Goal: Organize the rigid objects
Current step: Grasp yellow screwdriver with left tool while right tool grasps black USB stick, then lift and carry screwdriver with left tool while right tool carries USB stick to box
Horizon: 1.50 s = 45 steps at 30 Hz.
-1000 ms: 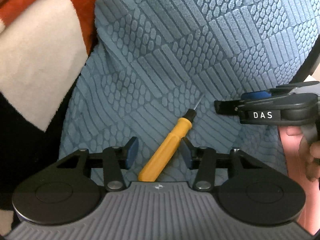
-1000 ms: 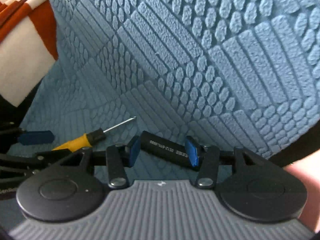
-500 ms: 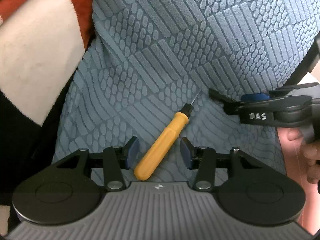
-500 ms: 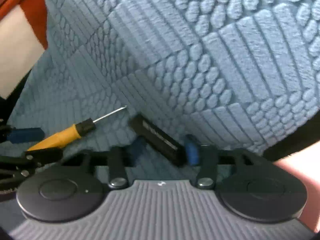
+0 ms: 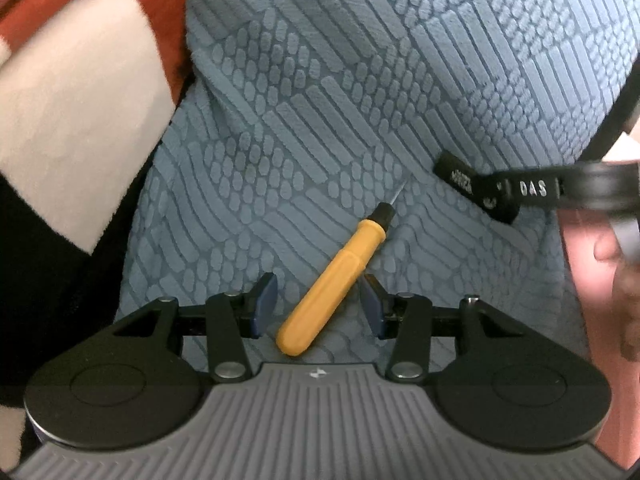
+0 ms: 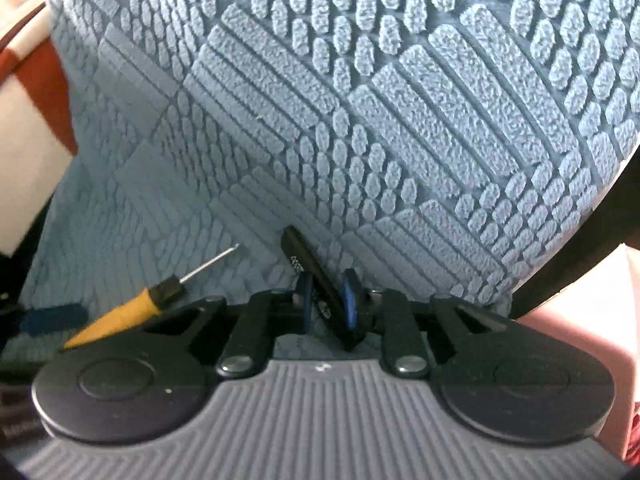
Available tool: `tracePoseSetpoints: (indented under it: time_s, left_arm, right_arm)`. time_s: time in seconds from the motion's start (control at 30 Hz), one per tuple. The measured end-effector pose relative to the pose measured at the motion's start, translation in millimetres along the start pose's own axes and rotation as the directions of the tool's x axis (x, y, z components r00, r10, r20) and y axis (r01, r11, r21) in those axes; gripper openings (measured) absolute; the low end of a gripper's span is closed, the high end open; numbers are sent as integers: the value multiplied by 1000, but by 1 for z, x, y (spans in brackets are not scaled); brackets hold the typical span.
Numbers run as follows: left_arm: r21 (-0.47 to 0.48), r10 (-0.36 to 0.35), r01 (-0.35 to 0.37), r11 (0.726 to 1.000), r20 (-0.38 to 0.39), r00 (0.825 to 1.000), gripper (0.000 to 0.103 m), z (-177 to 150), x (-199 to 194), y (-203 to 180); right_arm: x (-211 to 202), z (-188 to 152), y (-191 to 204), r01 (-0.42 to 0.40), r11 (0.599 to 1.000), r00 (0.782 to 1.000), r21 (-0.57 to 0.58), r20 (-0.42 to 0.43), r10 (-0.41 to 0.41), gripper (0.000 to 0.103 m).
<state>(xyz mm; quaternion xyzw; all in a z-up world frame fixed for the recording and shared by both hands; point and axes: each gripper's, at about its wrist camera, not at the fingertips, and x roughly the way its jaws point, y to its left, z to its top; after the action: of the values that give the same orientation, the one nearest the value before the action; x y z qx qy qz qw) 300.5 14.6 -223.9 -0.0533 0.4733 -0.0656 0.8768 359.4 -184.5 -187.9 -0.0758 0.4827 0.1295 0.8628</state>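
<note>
Since a sec ago the right gripper has swung its black bar from lying crosswise betw. the pads to pointing nearly straight ahead, and its jaws have just been closing, now pinching the bar tight. Left gripper hasn't shifted; screwdriver lies as it did.

Far left: a blanket in cream, rust and black, bunched against the blue textured cover that everything sits on.

Next, the left gripper, jaws partway apart, gripping nothing. Yellow-handled screwdriver lies on the cover betw. the blue pads, handle butt close to the gripper body, thin metal tip angled up and to the right. Pads don't touch the handle; gap on both sides.

Further right in the left wrist view, the right gripper comes in from the edge w/ "DAS" lettering on its side, the black bar sticking out of it toward the left, white print on it too small to read. Bar end sits near the screwdriver tip but apart from it. A person's hand shows at the right edge, blurred.

From the right wrist view, the bar leans left, far end resting on or just above the cover; can't tell which.
</note>
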Motion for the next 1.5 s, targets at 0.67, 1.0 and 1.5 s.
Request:
tracePoseSetpoints:
  time_s: [0.67, 1.0, 1.5]
  left_arm:
    - [-72, -64, 62, 995, -18, 998, 28, -7, -14, -2]
    - [-142, -123, 114, 983, -56, 991, 22, -24, -35, 11]
    - [-186, -161, 144, 972, -81, 984, 20, -63, -80, 14]
  right_arm:
    - [12, -7, 19, 19, 999, 1000, -47, 20, -19, 13]
    - [-35, -24, 14, -62, 997, 997, 47, 47, 59, 13]
    - [-101, -98, 37, -93, 990, 995, 109, -17, 95, 13]
